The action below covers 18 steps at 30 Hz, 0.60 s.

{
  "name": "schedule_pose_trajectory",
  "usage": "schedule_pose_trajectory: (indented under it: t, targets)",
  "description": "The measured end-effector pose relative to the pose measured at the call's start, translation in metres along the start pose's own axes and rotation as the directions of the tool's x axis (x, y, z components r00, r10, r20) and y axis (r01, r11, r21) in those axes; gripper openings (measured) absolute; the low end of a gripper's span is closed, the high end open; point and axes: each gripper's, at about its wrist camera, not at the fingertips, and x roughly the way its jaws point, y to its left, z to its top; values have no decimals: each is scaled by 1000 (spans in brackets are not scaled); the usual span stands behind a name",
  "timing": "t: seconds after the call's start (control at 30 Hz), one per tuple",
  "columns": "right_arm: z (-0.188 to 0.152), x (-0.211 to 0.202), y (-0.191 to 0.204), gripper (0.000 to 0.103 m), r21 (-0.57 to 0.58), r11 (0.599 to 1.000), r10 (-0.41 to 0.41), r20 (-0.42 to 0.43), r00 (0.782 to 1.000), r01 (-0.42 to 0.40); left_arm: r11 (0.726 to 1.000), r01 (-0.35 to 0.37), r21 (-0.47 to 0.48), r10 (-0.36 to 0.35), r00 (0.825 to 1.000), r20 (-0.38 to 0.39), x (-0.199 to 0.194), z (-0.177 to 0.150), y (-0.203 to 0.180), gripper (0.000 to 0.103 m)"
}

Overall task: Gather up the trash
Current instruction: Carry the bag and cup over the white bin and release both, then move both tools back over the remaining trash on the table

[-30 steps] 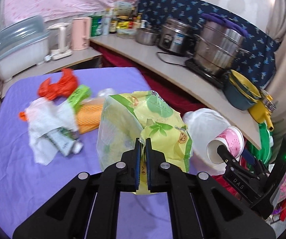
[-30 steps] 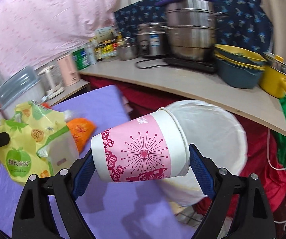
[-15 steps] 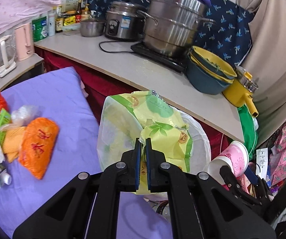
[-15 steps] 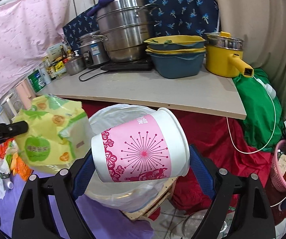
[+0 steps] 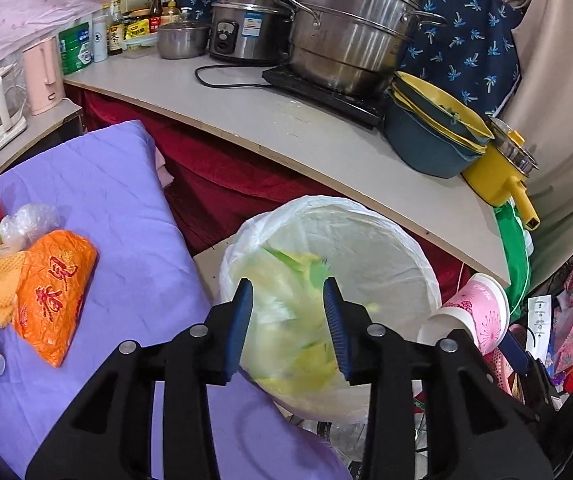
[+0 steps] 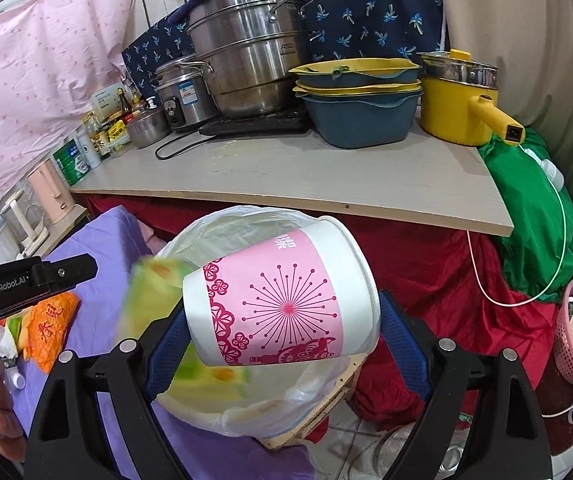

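OK, drop step, both hands over the bin.

Left gripper (image 5: 288,322): jaws opening, nothing pinched. The green-yellow snack bag (image 5: 298,312) is loose and blurred, falling into the white-lined trash bin (image 5: 402,248). In the right view the same bag (image 6: 146,300) shows as a smear at the bin's near-left rim, so can't tell yet if it clears the rim fully.

Right gripper (image 6: 282,308): jaws wide, clamped on the pink paper cup (image 6: 282,304), cup on its side, rim end to the right, above the bin mouth (image 6: 246,220).

How to do it well, imo:
- Hold left gripper over the bin centre till the bag is fully inside. It's light, could catch on the liner edge or hang over the rim.
- Cup next: centre it over the opening, tip it mouth-down a bit, then open. It's wide and round, so it may bounce or roll off the rim if let go near the edge.
- Don't press on the liner. It's thin and could pull off the rim.

Left to do: the purple tabletop (image 5: 118,200) has trash along its left edge. Orange packet (image 5: 52,296), clear plastic wad (image 5: 26,220), tissue and small bits at the far left edge, partly cut off. Bin sits just off the tabletop's right edge, below the counter (image 5: 326,132).
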Motion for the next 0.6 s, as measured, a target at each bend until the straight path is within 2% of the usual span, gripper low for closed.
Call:
schedule_pose_trajectory:
  t: [0.13,0.4,0.47,0.6]
  targets:
    - [5,8,9,85,-11,1000,13,-1,1000,-13,999,-19,-27,20,1000,14,-6,1,12,45]
    - [8,16,26,86,-29,999,34,-8,999,-34,997,-73,-38,75,996,40,-17,-1,30,47]
    - [8,15,30,86,-33,999,37,-6,999,-37,995,-84,-45,86,995,43,-19,-3,35,53]
    - [8,16,37,86,-51,998,36,-1,999,-36,994,-99,-56,102,993,53,-23,-6,41,56]
